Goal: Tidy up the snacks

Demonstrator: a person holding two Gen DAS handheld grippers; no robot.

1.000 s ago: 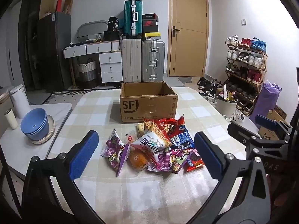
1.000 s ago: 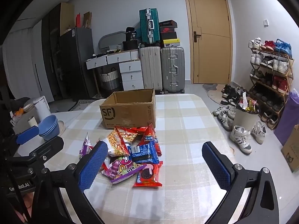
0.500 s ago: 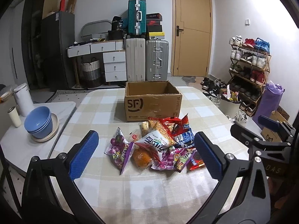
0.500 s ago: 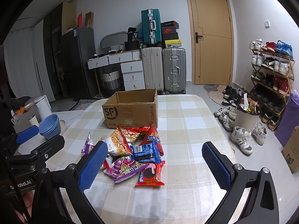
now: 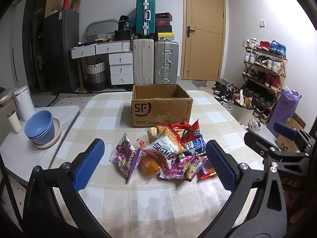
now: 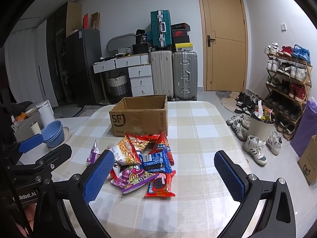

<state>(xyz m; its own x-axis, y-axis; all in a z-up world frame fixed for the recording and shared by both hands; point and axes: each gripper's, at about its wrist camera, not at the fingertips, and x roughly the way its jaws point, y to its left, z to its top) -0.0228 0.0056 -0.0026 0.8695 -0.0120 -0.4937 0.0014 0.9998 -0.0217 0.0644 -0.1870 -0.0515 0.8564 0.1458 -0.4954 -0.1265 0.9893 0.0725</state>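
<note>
Nearest the lens in the left wrist view, the left gripper (image 5: 153, 162) hangs above the checked tablecloth (image 5: 138, 204) with its jaws spread wide and nothing between the blue pads (image 5: 89, 164). In the right wrist view the right gripper (image 6: 165, 175) hangs the same way, jaws wide apart and empty, its left pad overlapping the near-left edge of the snack pile (image 6: 142, 160). The pile lies loose on the cloth just beyond both grippers, at about 12 o'clock from the left one and 11 o'clock from the right. At its near edge sit a red cookie packet (image 6: 161, 186) and a purple grape-candy bag (image 5: 125, 158), with an orange-filled clear packet (image 5: 149, 165) between the purple bags. A blue cookie packet (image 6: 155, 160) and a white-and-green bag (image 5: 163, 148) lie mid-pile, and red-orange strip-snack bags (image 6: 136, 144) rest at the far side, nearly touching the cardboard box (image 5: 160, 107). That box stands upright and open behind the pile, printed with "SF"; the part of its inside that shows is bare. At 9 o'clock, on a white side surface, blue bowls (image 5: 39, 128) are stacked on a plate. Farther back stand suitcases (image 5: 155, 61), a wooden door (image 5: 204, 31) and, at 2 o'clock, a shoe rack (image 5: 263, 69).
</note>
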